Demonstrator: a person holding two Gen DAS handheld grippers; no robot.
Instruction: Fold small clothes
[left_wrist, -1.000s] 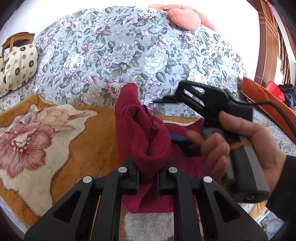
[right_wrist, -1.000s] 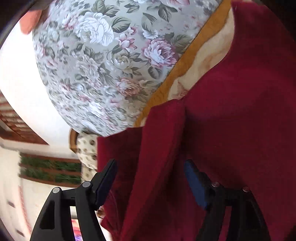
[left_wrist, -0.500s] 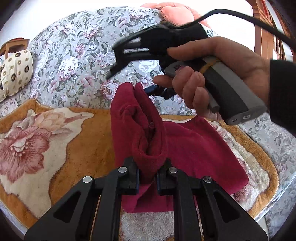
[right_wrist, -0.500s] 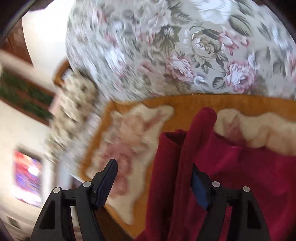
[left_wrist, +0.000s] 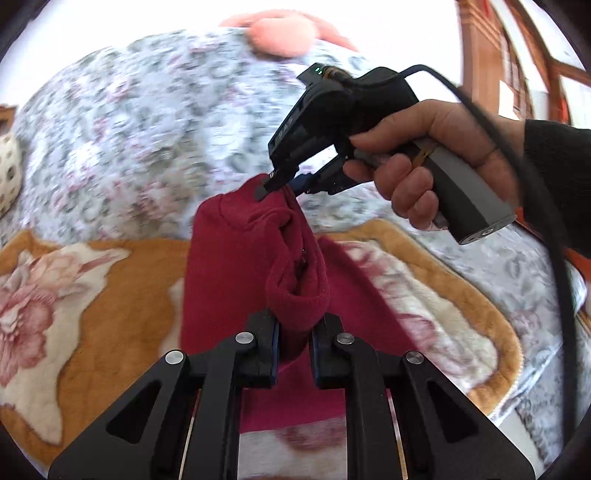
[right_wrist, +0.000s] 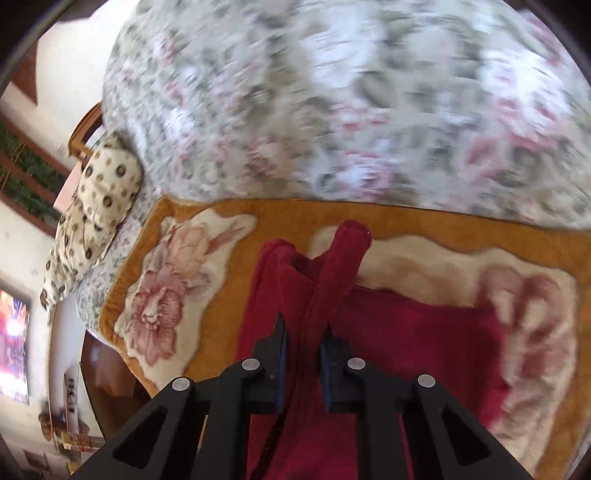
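Nearest the left wrist camera, the left tongs (left_wrist: 293, 345) are pinching a thick rolled fold of the red garment (left_wrist: 236, 280), their two fingers pressing in on it from either side. That fold is rising up and away from the tongs, while the rest of the cloth is lying flat on the orange flowered blanket (left_wrist: 110, 295) below. Farther along, the right tongs (left_wrist: 280, 182) are clamping the top edge of the same raised fold, with the person's right hand (left_wrist: 424, 170) wrapping round the grey handle. In the right wrist view, the right tongs (right_wrist: 301, 356) are closing on a narrow upright ridge of the red garment (right_wrist: 406, 332), and the cloth is spreading out to the right over the blanket (right_wrist: 229, 295). Beyond it, the flowered bedspread (right_wrist: 332, 110) is looking blurred, and a spotted pillow (right_wrist: 99, 218) is resting at the far left.
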